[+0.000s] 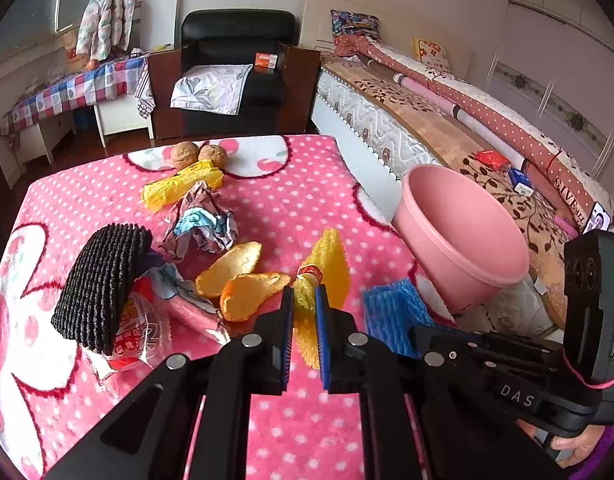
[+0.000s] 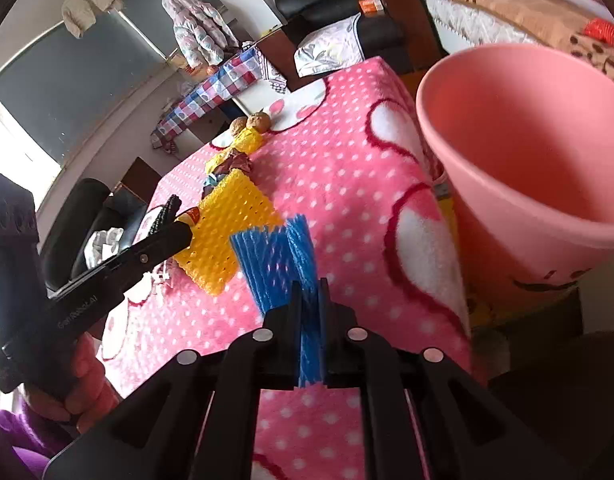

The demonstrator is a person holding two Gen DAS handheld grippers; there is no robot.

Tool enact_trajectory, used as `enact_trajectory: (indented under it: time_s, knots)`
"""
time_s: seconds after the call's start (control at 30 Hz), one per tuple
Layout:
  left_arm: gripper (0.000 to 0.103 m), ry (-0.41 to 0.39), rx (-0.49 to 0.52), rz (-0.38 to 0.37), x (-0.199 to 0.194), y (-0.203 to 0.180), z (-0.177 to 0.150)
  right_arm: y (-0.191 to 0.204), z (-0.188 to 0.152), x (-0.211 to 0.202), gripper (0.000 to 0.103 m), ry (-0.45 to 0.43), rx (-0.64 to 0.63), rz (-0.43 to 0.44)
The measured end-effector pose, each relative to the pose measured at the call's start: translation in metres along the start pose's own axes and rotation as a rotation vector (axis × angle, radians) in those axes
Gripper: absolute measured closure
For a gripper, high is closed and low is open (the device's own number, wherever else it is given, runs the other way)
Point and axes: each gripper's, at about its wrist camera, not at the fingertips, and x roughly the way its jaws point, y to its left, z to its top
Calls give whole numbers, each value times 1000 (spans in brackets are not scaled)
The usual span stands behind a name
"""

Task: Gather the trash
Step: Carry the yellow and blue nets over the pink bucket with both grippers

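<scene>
Beside the pink bucket (image 1: pixel 463 240): left gripper (image 1: pixel 303 300) clamped on yellow foam net (image 1: pixel 327 264); right gripper (image 2: pixel 309 300) clamped on blue foam net (image 2: pixel 275 264) (both over the worktop (image 1: pixel 287 200)).

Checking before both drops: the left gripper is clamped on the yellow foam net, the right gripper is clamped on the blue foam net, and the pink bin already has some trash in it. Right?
Not quite: the pink bin looks empty; the right wrist view shows only bare wall inside. The rest holds: the left gripper is clamped on the yellow foam net and the right gripper on the blue foam net.
</scene>
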Motion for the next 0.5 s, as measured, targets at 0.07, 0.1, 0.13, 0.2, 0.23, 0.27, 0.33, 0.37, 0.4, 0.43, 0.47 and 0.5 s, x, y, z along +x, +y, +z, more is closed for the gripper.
enact_trajectory:
  time_s: [0.07, 0.1, 0.13, 0.2, 0.23, 0.27, 0.33, 0.37, 0.4, 0.43, 0.47, 0.5]
  knots:
    - [93, -1, 9, 5, 1, -3, 0, 1, -1, -1, 96, -6, -12, -12]
    - [93, -2, 12, 6, 1, -4, 0, 0, -1, -3, 96, -10, -20, -20]
    - [93, -2, 15, 7, 1, -6, 0, 1, -2, -4, 96, -14, -26, -26]
    - [93, -2, 18, 9, 1, -8, 0, 1, -2, -6, 96, -22, -38, -38]
    - [93, -2, 20, 10, 2, -9, 1, 2, -2, -6, 96, -26, -43, -43]
    - [93, -2, 22, 9, 2, -10, 1, 2, -2, -8, 96, -33, -51, -51]
    - [93, -2, 28, 9, 3, -13, 1, 1, -3, -12, 96, -46, -63, -64]
    - [93, -1, 31, 9, 4, -14, 2, 2, -3, -14, 96, -54, -67, -71]
    - [93, 0, 35, 9, 5, -15, 2, 2, -3, -16, 96, -65, -69, -77]
    - [93, 0, 38, 9, 6, -17, 2, 1, -3, -19, 96, -77, -69, -80]
    - [93, 0, 43, 10, 6, -18, 2, 1, -3, -21, 96, -85, -68, -81]
    - [93, 0, 47, 9, 7, -19, 3, -1, -2, -24, 96, -101, -64, -79]
